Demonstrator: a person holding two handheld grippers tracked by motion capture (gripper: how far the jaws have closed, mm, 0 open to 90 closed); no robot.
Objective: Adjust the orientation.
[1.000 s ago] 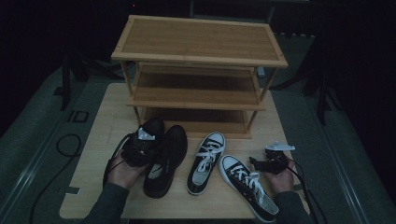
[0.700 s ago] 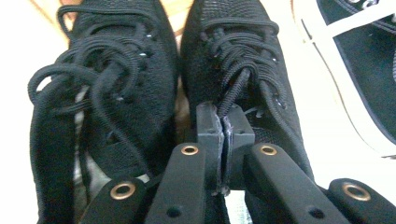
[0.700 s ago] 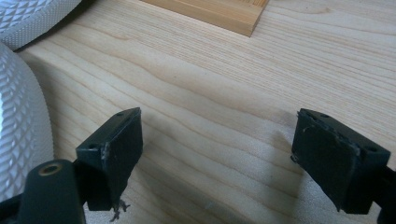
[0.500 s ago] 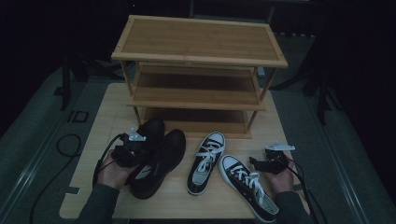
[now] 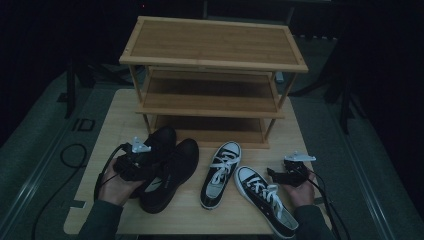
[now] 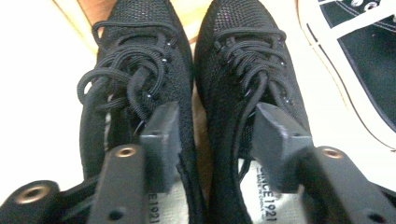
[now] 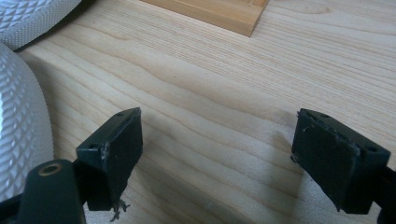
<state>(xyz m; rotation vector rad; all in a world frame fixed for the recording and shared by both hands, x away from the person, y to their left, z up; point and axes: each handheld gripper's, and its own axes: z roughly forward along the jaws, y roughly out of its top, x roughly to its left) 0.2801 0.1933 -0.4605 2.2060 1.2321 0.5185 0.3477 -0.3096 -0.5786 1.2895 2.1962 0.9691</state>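
Jaws of the left gripper [image 6: 212, 135] have just been opening astride the black shoes [image 6: 187, 70]; right gripper [image 7: 217, 158] gapes empty.

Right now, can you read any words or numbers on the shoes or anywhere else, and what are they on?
"SINCE 1921": printed on the pale insole of the right-hand black shoe, partly hidden.
"E1921": the end of the same print, on the insole of the left-hand black shoe.
"ID": apparently, a mark on the floor left of the table; dim.
Black-and-white sneakers: nothing readable.
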